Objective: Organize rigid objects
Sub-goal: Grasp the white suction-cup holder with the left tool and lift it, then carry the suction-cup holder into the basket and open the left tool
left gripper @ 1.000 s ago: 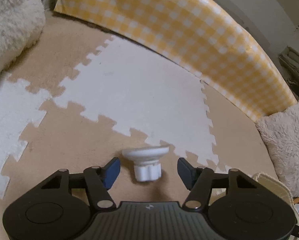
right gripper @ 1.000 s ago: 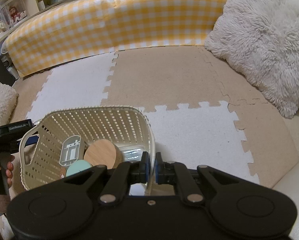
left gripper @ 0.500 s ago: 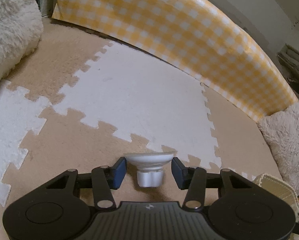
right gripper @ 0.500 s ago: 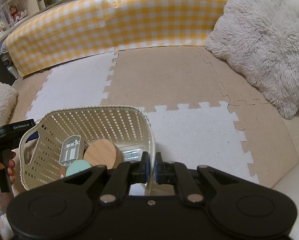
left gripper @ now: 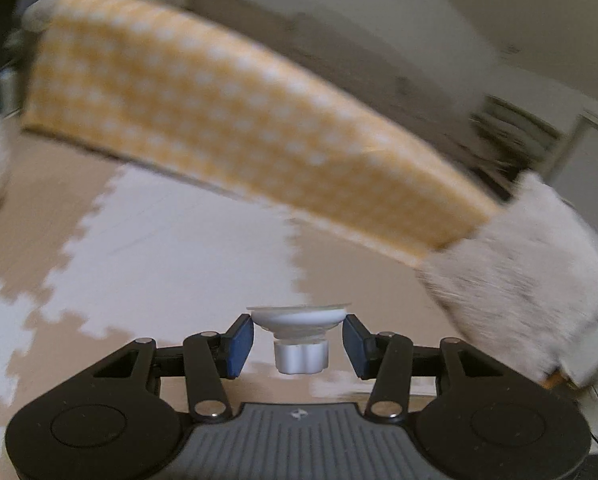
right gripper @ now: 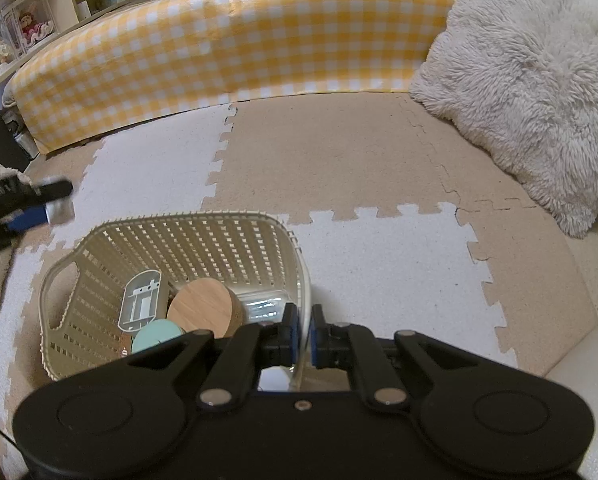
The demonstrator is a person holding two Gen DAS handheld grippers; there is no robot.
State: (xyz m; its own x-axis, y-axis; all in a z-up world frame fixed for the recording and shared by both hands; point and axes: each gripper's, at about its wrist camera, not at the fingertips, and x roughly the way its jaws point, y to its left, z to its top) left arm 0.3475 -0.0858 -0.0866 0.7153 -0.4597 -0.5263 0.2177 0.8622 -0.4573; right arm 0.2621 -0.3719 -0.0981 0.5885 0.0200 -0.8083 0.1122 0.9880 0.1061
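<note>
Left wrist: suction cup (left gripper: 298, 317) clamped, stem toward camera

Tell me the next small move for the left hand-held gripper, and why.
Probably carry it toward the basket. The left hand-held gripper is shut on the white suction-cup piece, clear of the mat, and the right hand-held gripper pinches the basket's rim, steadying it.
</note>
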